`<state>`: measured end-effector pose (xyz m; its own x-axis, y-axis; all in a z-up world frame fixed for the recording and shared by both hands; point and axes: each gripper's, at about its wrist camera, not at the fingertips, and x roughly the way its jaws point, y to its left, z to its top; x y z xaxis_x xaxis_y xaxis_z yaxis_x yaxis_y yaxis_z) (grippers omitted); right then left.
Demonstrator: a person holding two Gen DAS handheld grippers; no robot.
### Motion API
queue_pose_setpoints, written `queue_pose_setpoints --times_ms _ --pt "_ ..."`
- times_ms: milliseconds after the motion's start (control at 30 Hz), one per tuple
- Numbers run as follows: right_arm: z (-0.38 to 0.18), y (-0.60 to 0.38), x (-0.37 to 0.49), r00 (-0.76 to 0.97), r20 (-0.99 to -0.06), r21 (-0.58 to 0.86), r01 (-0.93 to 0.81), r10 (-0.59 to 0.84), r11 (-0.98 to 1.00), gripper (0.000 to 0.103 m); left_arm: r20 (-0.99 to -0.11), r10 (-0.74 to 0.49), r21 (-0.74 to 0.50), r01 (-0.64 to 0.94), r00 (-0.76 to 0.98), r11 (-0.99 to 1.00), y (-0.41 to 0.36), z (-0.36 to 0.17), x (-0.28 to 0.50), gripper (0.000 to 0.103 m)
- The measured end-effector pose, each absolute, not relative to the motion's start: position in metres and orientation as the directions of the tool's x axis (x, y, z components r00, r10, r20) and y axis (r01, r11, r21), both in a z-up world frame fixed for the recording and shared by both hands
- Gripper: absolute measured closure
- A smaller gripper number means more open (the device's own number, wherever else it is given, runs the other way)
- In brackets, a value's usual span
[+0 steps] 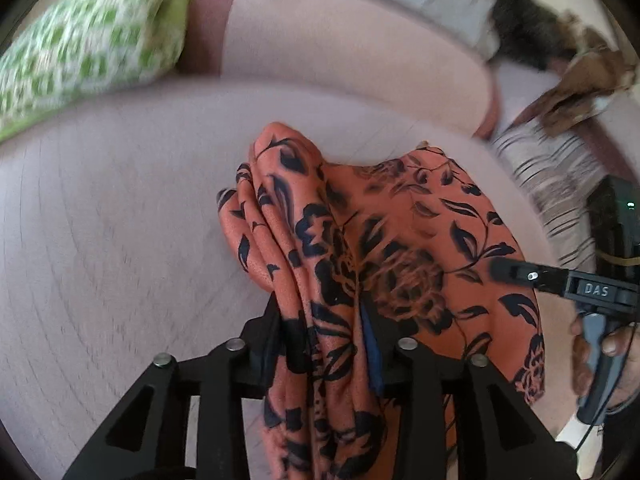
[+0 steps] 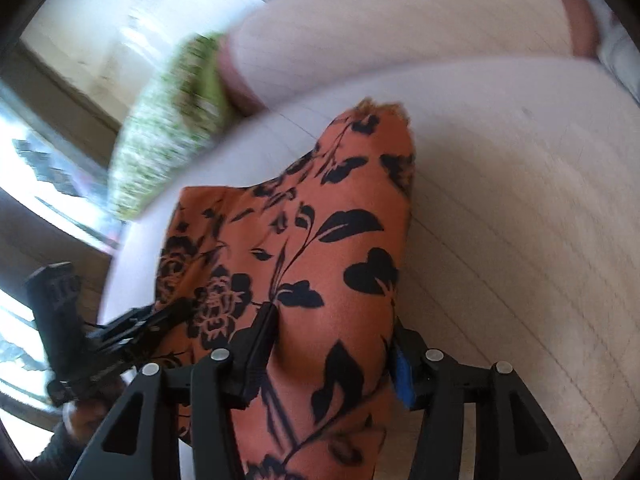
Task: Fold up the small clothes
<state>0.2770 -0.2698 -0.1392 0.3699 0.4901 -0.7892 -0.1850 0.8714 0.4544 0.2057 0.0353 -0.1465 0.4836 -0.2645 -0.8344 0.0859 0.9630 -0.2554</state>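
Orange cloth with a black floral print (image 1: 400, 216) hangs bunched between both pairs of tongs, lifted above the pale pink bed (image 1: 120, 220). We note the left tongs (image 1: 324, 344) are clamped on a gathered fold of it, the fabric spilling forward and down over their frame. The right tongs (image 2: 332, 344) are likewise clamped on the cloth, which rises ahead of them to a frayed peak.

Left wrist view only: a striped fabric (image 1: 560, 176) at the right edge of the bed, a brown crumpled item (image 1: 588, 76) behind it, and the right tongs gripping the cloth's far edge. Both views show the green-and-white patterned pillow (image 1: 80, 52), blurred. Right wrist view only: a bright window (image 2: 24, 168) at left, and the left tongs entering from lower left.
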Motion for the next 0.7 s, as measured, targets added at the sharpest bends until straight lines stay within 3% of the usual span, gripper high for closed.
queue_pose_setpoints --times_ms 67,200,367,467,533,633,700 --pt "-0.145 -0.274 0.272 0.384 -0.805 0.425 -0.16 0.453 0.891 0.046 -0.814 -0.245 -0.252 0.059 0.526 0.966 0.046 -0.141 0.198 0.044" --pt "-0.102 -0.273 0.253 0.506 -0.756 0.361 -0.204 0.414 0.91 0.046 -0.731 -0.17 -0.154 0.083 0.661 0.985 0.049 -0.101 0.178 0.043" --pt "-0.088 -0.252 0.241 0.432 -0.655 0.537 -0.311 0.62 0.784 0.04 -0.652 -0.259 -0.165 0.2 0.712 0.966 0.026 -0.073 0.186 0.043" --pt "-0.124 -0.24 0.242 0.355 -0.722 0.525 -0.277 0.593 0.805 0.04 -0.653 -0.299 -0.174 0.246 0.696 0.954 0.014 -0.074 0.211 0.043" --pt "-0.137 -0.237 0.24 0.343 -0.719 0.54 -0.271 0.604 0.797 0.04 -0.668 -0.331 -0.209 0.258 0.666 0.943 0.01 -0.082 0.23 0.043" --pt "-0.138 -0.238 0.238 0.361 -0.697 0.56 -0.267 0.62 0.784 0.038 -0.731 -0.301 -0.232 0.192 0.612 0.953 0.013 -0.108 0.26 0.043" --pt "-0.139 -0.24 0.237 0.36 -0.691 0.569 -0.264 0.627 0.779 0.038 -0.809 -0.178 -0.17 0.066 0.56 0.983 0.025 -0.137 0.281 0.045"
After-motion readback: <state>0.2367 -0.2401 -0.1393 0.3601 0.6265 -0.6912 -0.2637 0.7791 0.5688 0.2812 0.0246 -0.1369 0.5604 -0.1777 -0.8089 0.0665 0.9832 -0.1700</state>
